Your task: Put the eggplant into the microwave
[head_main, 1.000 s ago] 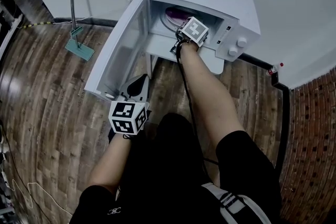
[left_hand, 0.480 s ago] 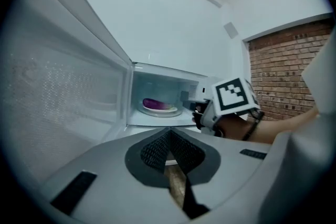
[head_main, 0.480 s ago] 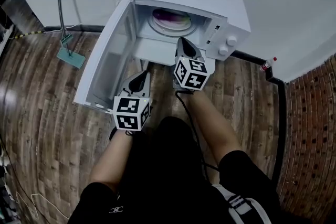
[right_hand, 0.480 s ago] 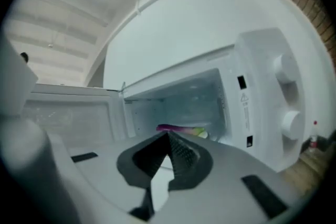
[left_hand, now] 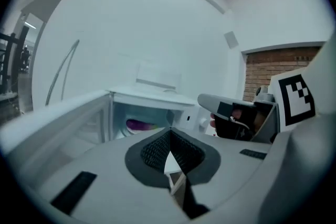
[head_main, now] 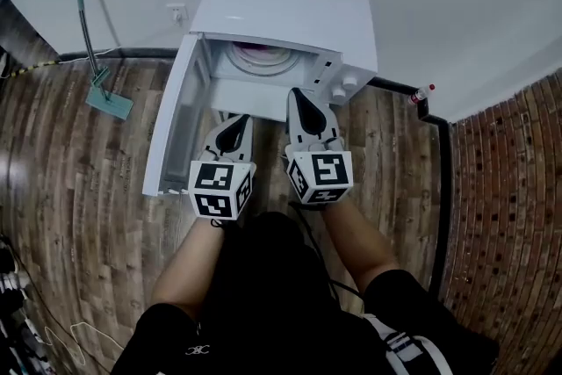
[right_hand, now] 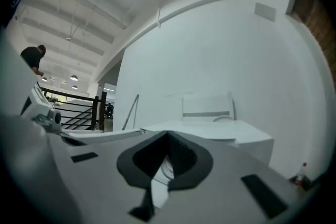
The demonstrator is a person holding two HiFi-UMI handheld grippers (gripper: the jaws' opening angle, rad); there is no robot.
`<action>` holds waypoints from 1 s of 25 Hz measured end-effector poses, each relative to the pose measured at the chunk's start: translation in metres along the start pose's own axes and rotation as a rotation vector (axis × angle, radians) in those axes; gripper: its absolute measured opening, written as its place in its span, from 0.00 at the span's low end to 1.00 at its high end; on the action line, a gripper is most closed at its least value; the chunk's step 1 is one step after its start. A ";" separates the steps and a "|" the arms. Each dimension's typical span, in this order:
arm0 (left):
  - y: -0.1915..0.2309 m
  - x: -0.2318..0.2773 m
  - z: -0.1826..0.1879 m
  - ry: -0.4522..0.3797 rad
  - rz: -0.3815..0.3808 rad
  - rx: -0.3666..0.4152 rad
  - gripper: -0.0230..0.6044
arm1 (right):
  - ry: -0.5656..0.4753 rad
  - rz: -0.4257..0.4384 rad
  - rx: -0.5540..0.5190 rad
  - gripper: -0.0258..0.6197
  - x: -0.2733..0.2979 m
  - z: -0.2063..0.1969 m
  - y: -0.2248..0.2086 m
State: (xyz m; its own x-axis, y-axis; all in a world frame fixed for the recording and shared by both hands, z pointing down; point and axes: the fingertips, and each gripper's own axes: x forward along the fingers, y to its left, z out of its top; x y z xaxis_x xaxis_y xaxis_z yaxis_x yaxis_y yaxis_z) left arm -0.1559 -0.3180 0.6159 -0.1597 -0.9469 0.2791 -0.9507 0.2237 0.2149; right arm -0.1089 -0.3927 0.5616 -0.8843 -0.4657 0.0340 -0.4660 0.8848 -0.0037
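The eggplant [head_main: 262, 51] lies inside the microwave [head_main: 281, 9], on the round plate [head_main: 239, 61] toward the back of the cavity. From the head view it shows as a purple patch just under the top edge of the opening. The door [head_main: 171, 132] hangs wide open, swung out toward 9 o'clock.

Both my grippers are outside the cavity, side by side in front of it, pointing toward 12 o'clock. My left gripper [head_main: 235, 123] has its jaws pressed together with nothing between them. In its own view the eggplant shows at about 11 o'clock past the tips, well apart from them. My right gripper [head_main: 299, 97] is likewise closed and empty, with its tips near the lower lip of the opening. The eggplant sits at roughly 11 o'clock from it — apart, not touching. The right gripper view looks over the microwave's white top.

A mop [head_main: 105, 92] stands by the wall [head_main: 457, 4] at 10 o'clock, on the wooden floor [head_main: 79, 215].
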 end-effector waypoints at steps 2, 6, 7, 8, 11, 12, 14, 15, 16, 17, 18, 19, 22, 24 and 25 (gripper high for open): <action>-0.018 -0.018 0.046 0.010 -0.006 -0.003 0.03 | 0.034 -0.006 0.017 0.06 -0.012 0.041 0.003; -0.047 -0.063 0.150 0.025 0.004 -0.021 0.03 | 0.082 -0.012 0.033 0.06 -0.040 0.142 0.011; -0.055 -0.075 0.177 0.023 0.007 -0.031 0.03 | 0.093 -0.012 0.034 0.06 -0.048 0.168 0.012; -0.062 -0.087 0.202 0.020 0.009 -0.040 0.03 | 0.104 -0.013 0.032 0.06 -0.056 0.192 0.014; -0.086 -0.117 0.266 0.006 0.004 -0.033 0.03 | 0.119 -0.011 0.036 0.06 -0.078 0.255 0.019; -0.092 -0.125 0.282 -0.001 0.003 -0.022 0.03 | 0.114 -0.012 0.038 0.06 -0.083 0.273 0.021; -0.103 -0.139 0.305 -0.021 0.004 0.004 0.03 | 0.097 -0.015 0.037 0.06 -0.094 0.299 0.023; -0.107 -0.144 0.314 -0.033 0.006 0.017 0.03 | 0.086 -0.016 0.036 0.06 -0.097 0.309 0.023; -0.109 -0.147 0.322 -0.047 0.009 0.030 0.03 | 0.074 -0.016 0.036 0.06 -0.099 0.317 0.023; -0.111 -0.149 0.329 -0.058 0.012 0.039 0.03 | 0.063 -0.017 0.037 0.06 -0.099 0.324 0.023; -0.111 -0.151 0.334 -0.065 0.014 0.044 0.03 | 0.054 -0.016 0.040 0.06 -0.099 0.329 0.023; -0.112 -0.153 0.338 -0.069 0.014 0.046 0.03 | 0.048 -0.014 0.045 0.06 -0.099 0.334 0.024; -0.110 -0.162 0.344 -0.078 0.025 0.052 0.03 | 0.032 -0.002 0.051 0.06 -0.099 0.344 0.029; -0.107 -0.166 0.344 -0.078 0.031 0.044 0.03 | 0.026 0.005 0.044 0.06 -0.099 0.347 0.033; -0.105 -0.166 0.345 -0.078 0.029 0.035 0.03 | 0.024 0.008 0.042 0.06 -0.098 0.349 0.036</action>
State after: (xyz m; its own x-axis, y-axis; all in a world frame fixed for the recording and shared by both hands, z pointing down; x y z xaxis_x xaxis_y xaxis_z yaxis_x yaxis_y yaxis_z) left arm -0.1208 -0.2636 0.2241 -0.2061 -0.9555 0.2108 -0.9538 0.2443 0.1748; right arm -0.0485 -0.3221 0.2094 -0.8872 -0.4578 0.0573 -0.4604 0.8865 -0.0455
